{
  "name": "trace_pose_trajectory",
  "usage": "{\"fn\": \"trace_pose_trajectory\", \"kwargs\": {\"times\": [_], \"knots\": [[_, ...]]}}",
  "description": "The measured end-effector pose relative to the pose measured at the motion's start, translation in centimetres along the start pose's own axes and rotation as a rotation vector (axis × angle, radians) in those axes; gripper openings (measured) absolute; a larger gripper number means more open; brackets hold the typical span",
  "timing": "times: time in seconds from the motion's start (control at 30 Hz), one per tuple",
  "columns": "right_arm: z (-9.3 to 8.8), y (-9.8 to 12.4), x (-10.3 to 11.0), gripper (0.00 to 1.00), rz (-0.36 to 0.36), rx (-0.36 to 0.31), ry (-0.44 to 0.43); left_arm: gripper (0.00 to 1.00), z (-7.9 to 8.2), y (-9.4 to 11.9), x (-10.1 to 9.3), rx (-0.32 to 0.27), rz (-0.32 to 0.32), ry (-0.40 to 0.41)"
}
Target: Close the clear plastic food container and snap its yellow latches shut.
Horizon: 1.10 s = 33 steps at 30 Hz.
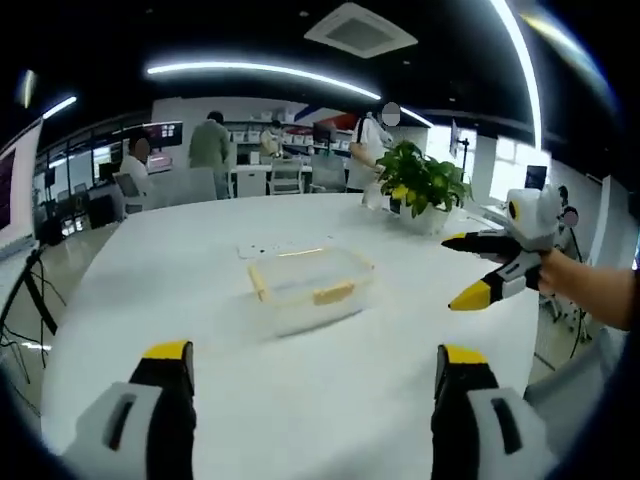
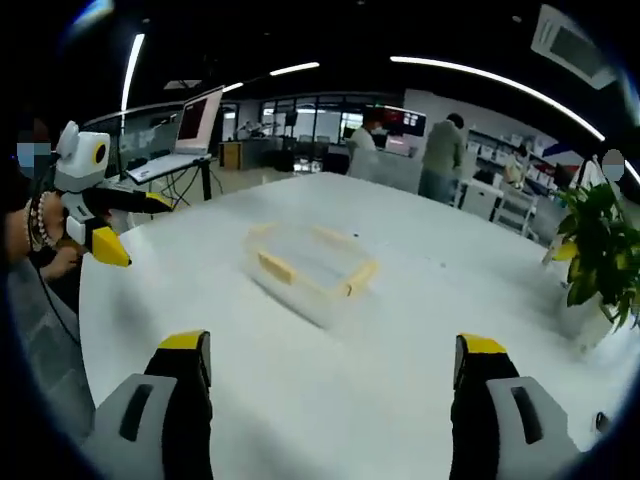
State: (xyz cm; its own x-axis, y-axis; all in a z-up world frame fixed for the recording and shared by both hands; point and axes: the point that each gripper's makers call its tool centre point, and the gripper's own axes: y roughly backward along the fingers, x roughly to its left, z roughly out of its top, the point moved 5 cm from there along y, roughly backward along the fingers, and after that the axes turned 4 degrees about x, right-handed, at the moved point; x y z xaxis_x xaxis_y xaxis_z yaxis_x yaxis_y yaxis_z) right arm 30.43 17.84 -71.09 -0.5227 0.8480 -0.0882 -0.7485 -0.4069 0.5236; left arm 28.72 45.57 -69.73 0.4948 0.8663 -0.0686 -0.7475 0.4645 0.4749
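Left gripper view: the clear container (image 1: 310,285) sits mid-tabletop (image 1: 200,260), lid seemingly on, yellow latches (image 1: 333,294) apparently unsnapped; left gripper (image 1: 312,375) and right gripper (image 2: 335,365) both gape wide, well apart from it

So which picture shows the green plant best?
The left gripper view. There the whole plant shows, leaves and white pot, standing on the white table beyond the clear container. In the right gripper view the plant sits at the picture's edge, partly cut off.
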Motion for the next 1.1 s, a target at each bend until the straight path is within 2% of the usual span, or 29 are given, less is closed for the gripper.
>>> {"fn": "trace_pose_trajectory", "kwargs": {"times": [0.1,0.23,0.33,0.47,0.53,0.6,0.67,0.83,0.87,0.93,1.03,1.1], "knots": [[-0.2,1.1,-0.1,0.99,-0.022,-0.008,-0.006,0.99,-0.1,1.6,0.5,-0.008,0.030,-0.002],[-0.2,2.4,-0.1,0.99,-0.038,-0.030,-0.020,0.99,0.0,4.0,1.5,-0.046,0.065,0.013],[-0.7,3.3,-0.1,0.99,-0.049,-0.029,-0.014,0.97,-0.8,5.6,2.1,-0.022,0.096,0.000],[-1.7,5.3,-0.3,0.98,-0.072,-0.029,-0.020,0.98,-1.2,8.2,2.8,-0.079,0.135,0.049],[-2.0,6.0,-0.4,0.98,-0.085,-0.032,-0.033,0.97,-1.6,9.1,2.8,-0.090,0.144,0.067],[-2.6,6.8,-0.7,0.97,-0.108,-0.032,-0.056,0.97,-2.1,10.1,2.4,-0.083,0.152,0.037],[-2.8,7.5,-0.5,0.96,-0.114,-0.054,-0.078,0.97,-2.4,11.1,2.4,-0.101,0.181,0.024],[-3.3,9.3,0.9,0.87,-0.126,-0.131,-0.162,0.93,-3.3,13.1,2.2,-0.139,0.213,0.037],[-3.2,9.8,1.2,0.87,-0.142,-0.172,-0.175,0.93,-3.7,13.4,2.1,-0.140,0.213,0.040],[-3.2,10.4,1.8,0.92,-0.152,-0.215,-0.199,0.92,-4.3,14.1,2.1,-0.144,0.224,0.053],[-3.7,11.0,2.6,0.99,-0.155,-0.206,-0.200,0.83,-4.9,15.2,1.9,-0.168,0.235,0.090],[-4.1,11.6,2.8,0.95,-0.176,-0.189,-0.191,0.81,-5.0,15.8,1.8,-0.213,0.242,0.128]]}}
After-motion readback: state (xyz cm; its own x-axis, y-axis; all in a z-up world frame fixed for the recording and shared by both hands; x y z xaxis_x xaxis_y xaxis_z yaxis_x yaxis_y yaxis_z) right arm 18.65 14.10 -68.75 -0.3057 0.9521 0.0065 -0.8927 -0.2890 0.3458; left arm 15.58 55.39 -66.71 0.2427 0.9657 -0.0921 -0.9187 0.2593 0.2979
